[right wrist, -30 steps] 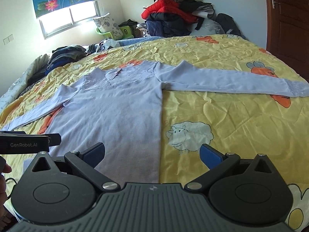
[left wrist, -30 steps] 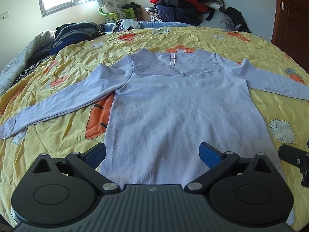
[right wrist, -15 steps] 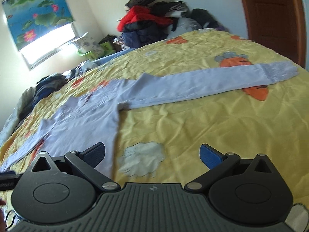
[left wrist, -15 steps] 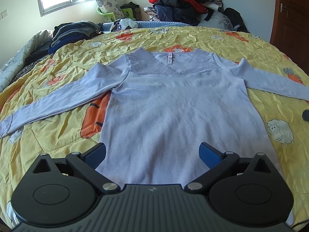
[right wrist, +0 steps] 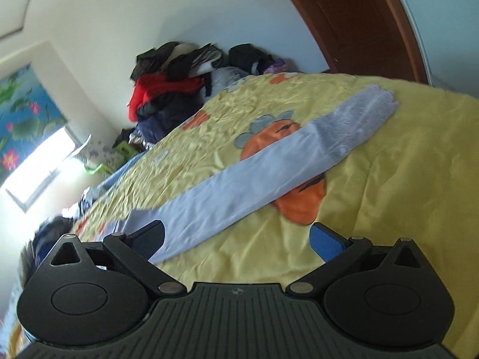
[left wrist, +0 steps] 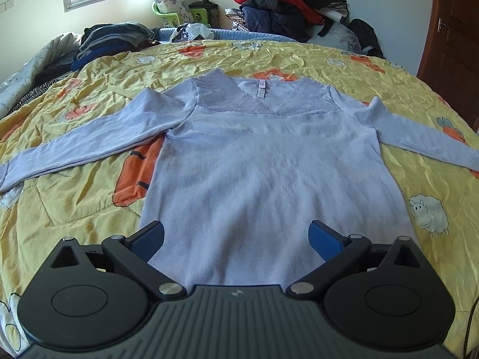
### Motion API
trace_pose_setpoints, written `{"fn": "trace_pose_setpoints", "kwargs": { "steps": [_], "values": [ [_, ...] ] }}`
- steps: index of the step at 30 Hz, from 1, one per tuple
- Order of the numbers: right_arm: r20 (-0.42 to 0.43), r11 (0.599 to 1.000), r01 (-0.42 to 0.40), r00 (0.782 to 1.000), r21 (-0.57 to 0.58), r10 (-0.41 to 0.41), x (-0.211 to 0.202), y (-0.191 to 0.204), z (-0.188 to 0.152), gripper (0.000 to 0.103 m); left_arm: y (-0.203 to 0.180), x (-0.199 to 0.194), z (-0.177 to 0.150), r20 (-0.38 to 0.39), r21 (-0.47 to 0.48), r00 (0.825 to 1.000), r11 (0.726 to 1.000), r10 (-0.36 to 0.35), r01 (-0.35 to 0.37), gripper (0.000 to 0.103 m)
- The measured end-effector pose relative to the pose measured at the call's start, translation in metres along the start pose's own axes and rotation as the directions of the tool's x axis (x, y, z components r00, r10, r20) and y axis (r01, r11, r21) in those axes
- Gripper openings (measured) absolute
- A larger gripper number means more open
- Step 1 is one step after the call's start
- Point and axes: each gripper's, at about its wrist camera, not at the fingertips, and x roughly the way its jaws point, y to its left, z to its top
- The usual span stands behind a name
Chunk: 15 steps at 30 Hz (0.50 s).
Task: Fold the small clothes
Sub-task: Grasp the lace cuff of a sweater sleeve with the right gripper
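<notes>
A pale lilac top (left wrist: 269, 167) lies flat and face up on a yellow quilt (left wrist: 74, 197) printed with carrots and sheep, its lace V-neck (left wrist: 260, 101) pointing away and both long sleeves spread out to the sides. The left sleeve (left wrist: 89, 146) runs across an orange carrot print to the quilt's left edge; the right sleeve (right wrist: 269, 167) stretches over another carrot, its lace cuff (right wrist: 365, 113) near the far right side of the bed.

The left gripper (left wrist: 236, 239) hangs over the hem of the top, its jaws spread wide with the blue pads (left wrist: 323, 239) on either side of the body cloth and nothing between them. The right gripper (right wrist: 236, 239) is tilted, looking along the right sleeve; its jaws are also spread, the left pad (right wrist: 149, 239) over the sleeve's near part, the other over bare quilt, and whether it touches the cloth cannot be told.

Beyond the bed, a heap of clothes (left wrist: 284, 3) with a red jacket sits against the wall, folded dark clothes (left wrist: 110, 39) lie at the far left, and a brown door (right wrist: 359, 21) stands at the right.
</notes>
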Motion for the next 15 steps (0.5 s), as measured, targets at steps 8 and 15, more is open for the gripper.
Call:
{"fn": "trace_pose_setpoints", "kwargs": {
  "steps": [8,15],
  "values": [
    [0.143,0.996,0.000,0.990,0.086,-0.012,0.031,-0.029,0.025,0.086,-0.007,0.006,-0.002,-0.015,0.032,1.000,0.999,0.002,-0.002,0.103],
    [0.238,0.974,-0.008,0.970,0.225,-0.047,0.058,-0.057,0.047,0.056,-0.009,0.010,-0.003,-0.022,0.036,1.000,0.999,-0.007,0.007,0.103]
  ]
}}
